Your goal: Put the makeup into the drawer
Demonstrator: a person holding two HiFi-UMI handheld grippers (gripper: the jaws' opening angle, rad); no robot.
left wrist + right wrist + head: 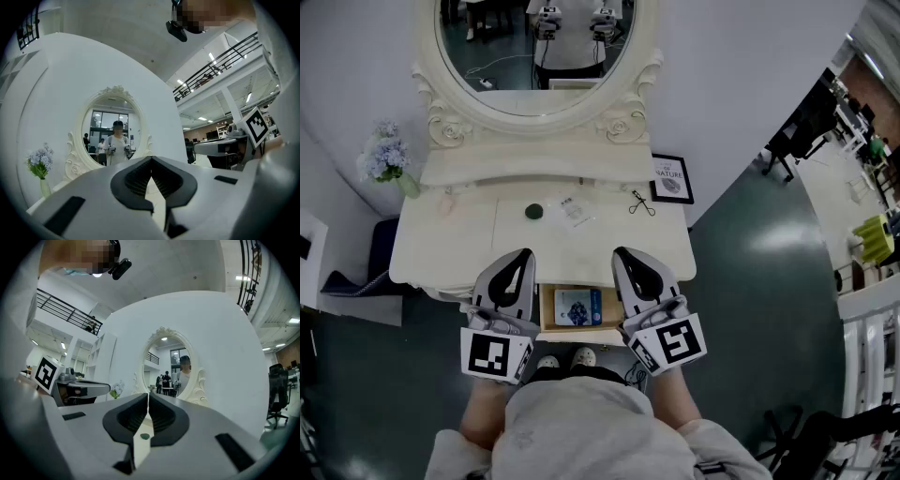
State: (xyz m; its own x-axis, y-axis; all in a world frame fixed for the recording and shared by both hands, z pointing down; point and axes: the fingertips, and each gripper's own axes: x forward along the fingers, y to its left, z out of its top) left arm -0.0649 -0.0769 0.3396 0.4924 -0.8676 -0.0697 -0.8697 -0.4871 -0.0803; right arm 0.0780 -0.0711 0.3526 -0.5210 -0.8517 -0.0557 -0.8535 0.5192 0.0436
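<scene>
On the cream vanity table point(450, 246) lie a round dark green compact point(533, 212), a small pale packet point(572, 210) and an eyelash curler point(641, 203). Below the table's front edge a wooden drawer point(547, 309) stands pulled out, with a blue-printed item point(577, 307) inside. My left gripper point(525, 254) and right gripper point(622, 253) are held level on either side of the drawer, tips over the table's front edge. Both are shut with nothing between the jaws. In the right gripper view the green compact point(145, 436) shows below the closed right gripper point(148, 395). The left gripper point(151, 159) faces the mirror.
A big oval mirror point(534, 56) in an ornate frame backs the table. A vase of pale blue flowers point(384, 157) stands at its left end and a framed print point(671, 178) at the right. A dark stool point(356, 267) is left of the table, with office chairs point(797, 131) far right.
</scene>
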